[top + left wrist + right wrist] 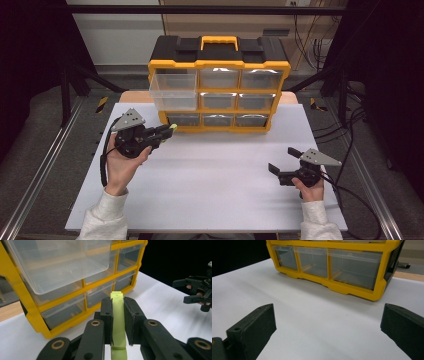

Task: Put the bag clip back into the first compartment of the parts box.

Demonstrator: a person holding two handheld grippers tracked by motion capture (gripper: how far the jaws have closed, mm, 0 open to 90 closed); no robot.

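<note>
The left gripper (167, 131) pinched a pale green block (118, 317) just near the pulled-out top-left drawer (174, 91), needing a level lift over its rim; the right gripper (284, 161) lay spread apart.

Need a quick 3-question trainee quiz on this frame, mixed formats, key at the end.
1. True or false: the left gripper is shut on the green block.
2. Which drawer of the organizer is pulled out? A top left, B bottom right, C middle.
3. Fill in: the right gripper has its jaws ____.

Key: 1 true. 2 A, the top-left drawer. 3 open, nothing between them.
</note>
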